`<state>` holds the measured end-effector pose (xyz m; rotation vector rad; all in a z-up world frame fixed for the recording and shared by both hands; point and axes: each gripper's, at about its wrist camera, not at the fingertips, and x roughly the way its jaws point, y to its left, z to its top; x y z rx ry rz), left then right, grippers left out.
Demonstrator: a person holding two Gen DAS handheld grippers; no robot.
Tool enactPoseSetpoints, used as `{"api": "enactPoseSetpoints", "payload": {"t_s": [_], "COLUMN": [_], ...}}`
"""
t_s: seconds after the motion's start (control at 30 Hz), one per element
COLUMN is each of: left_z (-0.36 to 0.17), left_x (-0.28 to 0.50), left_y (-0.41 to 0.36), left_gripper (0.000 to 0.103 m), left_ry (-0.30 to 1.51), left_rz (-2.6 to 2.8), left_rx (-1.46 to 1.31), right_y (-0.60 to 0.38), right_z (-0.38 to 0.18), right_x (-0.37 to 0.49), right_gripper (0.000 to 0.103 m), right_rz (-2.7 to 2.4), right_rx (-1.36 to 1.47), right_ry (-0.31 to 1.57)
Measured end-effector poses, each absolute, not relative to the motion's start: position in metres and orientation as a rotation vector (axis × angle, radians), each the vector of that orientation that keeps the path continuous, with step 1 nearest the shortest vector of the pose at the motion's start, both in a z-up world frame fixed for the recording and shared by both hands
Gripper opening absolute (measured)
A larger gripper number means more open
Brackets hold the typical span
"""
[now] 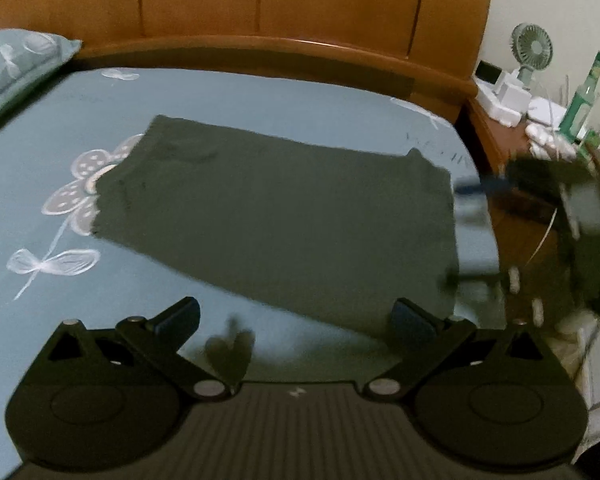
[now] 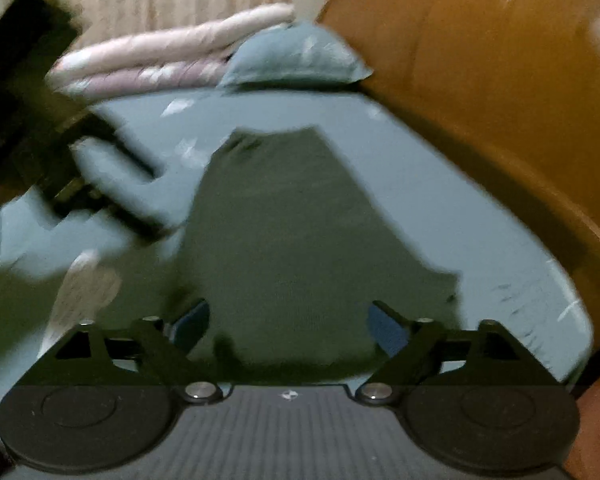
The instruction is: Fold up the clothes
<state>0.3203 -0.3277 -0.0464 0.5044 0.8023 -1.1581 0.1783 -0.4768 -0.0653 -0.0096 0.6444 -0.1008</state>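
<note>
A dark green garment lies flat and folded into a rough rectangle on the blue flowered bed sheet. My left gripper hovers open over its near edge, nothing between the fingers. The right gripper shows blurred at the garment's right side in the left wrist view. In the right wrist view the same garment stretches away from me, and my right gripper stands open above its near end. The left gripper appears there as a dark blur at the left.
A wooden headboard runs behind the bed. A blue pillow lies at the far left, with folded pink quilts beside a pillow. A bedside table carries a small fan, a green bottle and white items.
</note>
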Motion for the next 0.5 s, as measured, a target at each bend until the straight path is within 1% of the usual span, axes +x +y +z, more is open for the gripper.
{"api": "enactPoseSetpoints", "payload": {"t_s": [0.1,0.27,0.37,0.5], "left_z": [-0.050,-0.051,-0.048,-0.047], "left_x": [0.314,0.304,0.300,0.296], "left_y": [-0.318,-0.304,-0.296,-0.291], "left_gripper": [0.101,0.101,0.102,0.102], "left_ry": [0.807,0.800,0.778,0.766], "left_rz": [-1.137,-1.085,-1.065,-1.040], "left_rx": [0.500,0.486,0.486,0.489], "right_y": [-0.497,-0.531,-0.534,-0.525], "right_z": [-0.066,-0.089,-0.076,-0.062], "right_x": [0.189,0.196,0.187,0.180], "right_gripper": [0.092,0.092,0.092,0.093], "right_rz": [-0.159,-0.184,-0.264,-0.177], "right_rx": [0.010,0.104,0.108,0.142], "right_ry": [0.618,0.692,0.676,0.601]}}
